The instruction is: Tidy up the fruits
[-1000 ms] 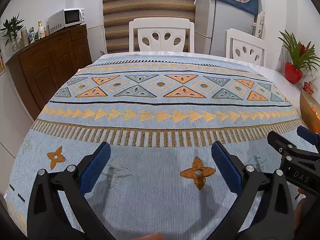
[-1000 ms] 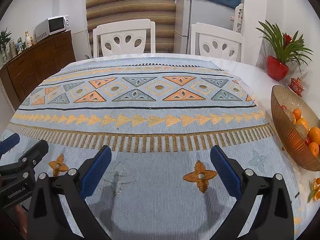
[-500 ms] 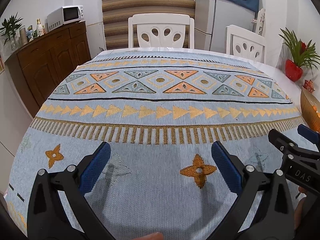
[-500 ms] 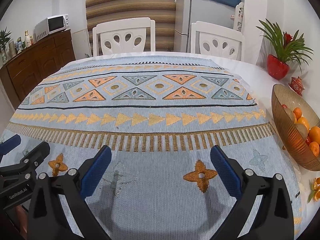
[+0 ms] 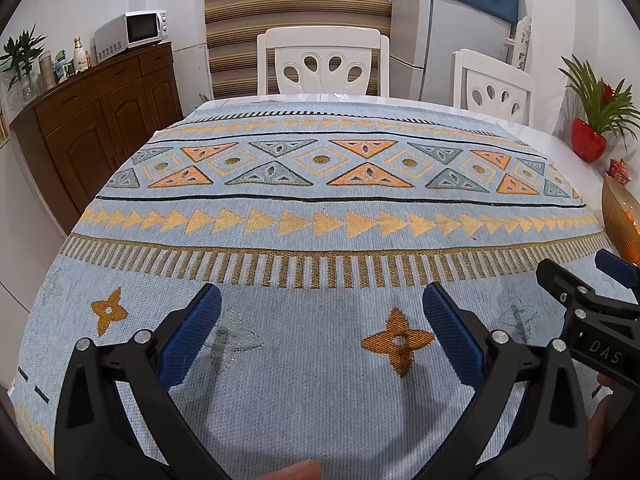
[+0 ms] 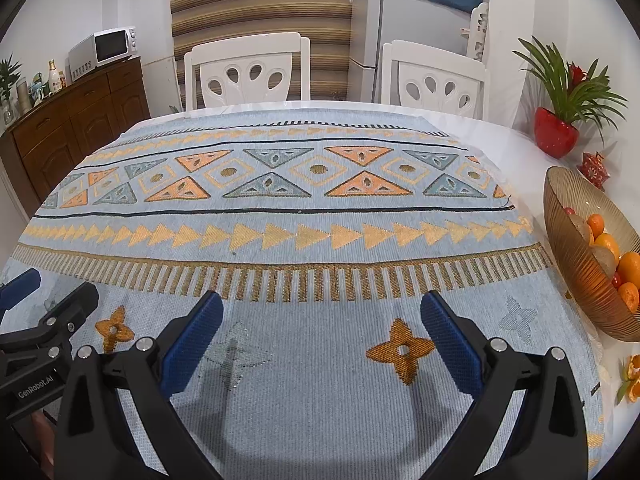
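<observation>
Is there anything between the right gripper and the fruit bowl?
Only patterned tablecloth lies between the right hand-held gripper and the fruit bowl, seen in the right wrist view.

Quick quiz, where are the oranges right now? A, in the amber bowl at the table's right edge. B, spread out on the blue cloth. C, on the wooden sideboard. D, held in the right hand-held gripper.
A: the oranges sit in the ribbed amber bowl at the right edge, while the right hand-held gripper is open and empty.
</observation>
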A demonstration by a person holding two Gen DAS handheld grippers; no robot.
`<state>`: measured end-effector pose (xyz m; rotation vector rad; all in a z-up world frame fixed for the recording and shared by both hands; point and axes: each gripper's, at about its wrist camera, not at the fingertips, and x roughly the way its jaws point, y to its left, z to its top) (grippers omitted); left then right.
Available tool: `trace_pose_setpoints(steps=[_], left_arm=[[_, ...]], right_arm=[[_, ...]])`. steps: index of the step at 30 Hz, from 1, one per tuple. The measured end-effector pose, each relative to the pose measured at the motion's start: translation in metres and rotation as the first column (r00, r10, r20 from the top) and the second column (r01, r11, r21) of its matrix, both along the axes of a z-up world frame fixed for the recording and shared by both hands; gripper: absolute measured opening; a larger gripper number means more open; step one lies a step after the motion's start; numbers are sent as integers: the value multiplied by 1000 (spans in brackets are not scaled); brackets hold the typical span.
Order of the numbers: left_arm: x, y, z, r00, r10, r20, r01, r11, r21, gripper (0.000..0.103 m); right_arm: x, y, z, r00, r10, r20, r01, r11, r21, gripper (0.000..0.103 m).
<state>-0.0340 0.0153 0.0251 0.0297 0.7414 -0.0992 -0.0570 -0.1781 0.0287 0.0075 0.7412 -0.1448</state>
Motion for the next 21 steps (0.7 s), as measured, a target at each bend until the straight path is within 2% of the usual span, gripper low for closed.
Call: trace_pose_setpoints(steps=[13,21], left_arm=[[2,1,-3,1000,5,-12,-5,1000,7,100],[5,-3,-7,999,14,-43,-12,999,40,100]], right_arm=[[3,-1,-2,1000,-2,-20,2,1000,6,98],[7,-4,-7,998,4,-59,-3,1000,18,98]])
